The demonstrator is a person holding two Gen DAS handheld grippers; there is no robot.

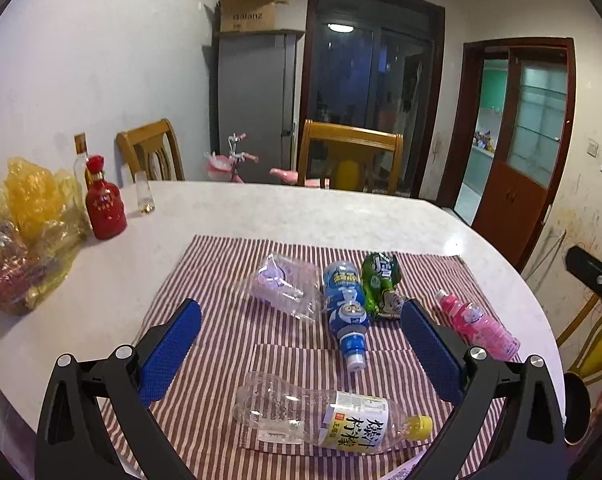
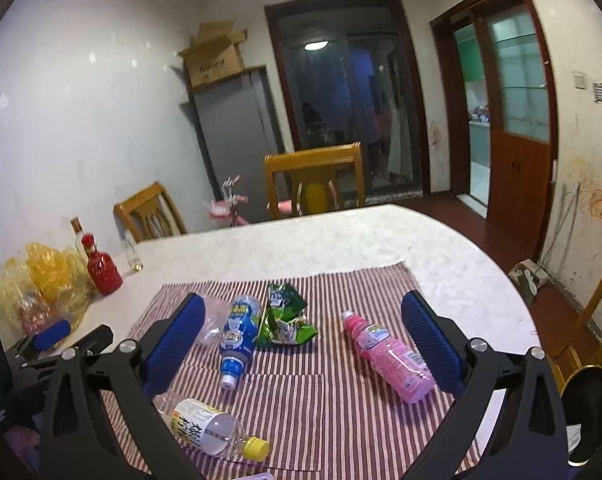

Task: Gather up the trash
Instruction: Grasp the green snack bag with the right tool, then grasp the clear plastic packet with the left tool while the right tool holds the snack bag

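Both grippers are hovering spread wide and holding nothing: the left gripper (image 1: 301, 344) over the clear bottle (image 1: 325, 416) with the yellow cap, the right gripper (image 2: 303, 340) above the striped cloth (image 2: 301, 412). Beyond the clear bottle, the blue bottle (image 1: 346, 312) is lying beside a green snack wrapper (image 1: 381, 284), possibly touching it. The pink bottle (image 2: 389, 356) is lying apart to the right. A crushed purple-tinted container (image 1: 285, 286) is resting left of the blue bottle. Farther off, a red bottle (image 1: 105, 204) is standing on the table (image 1: 301, 208).

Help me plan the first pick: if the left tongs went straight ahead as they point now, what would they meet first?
Probably the blue bottle, lying near the middle of the open left tongs; the clear lemon bottle lies nearer but lower, so depth is uncertain.
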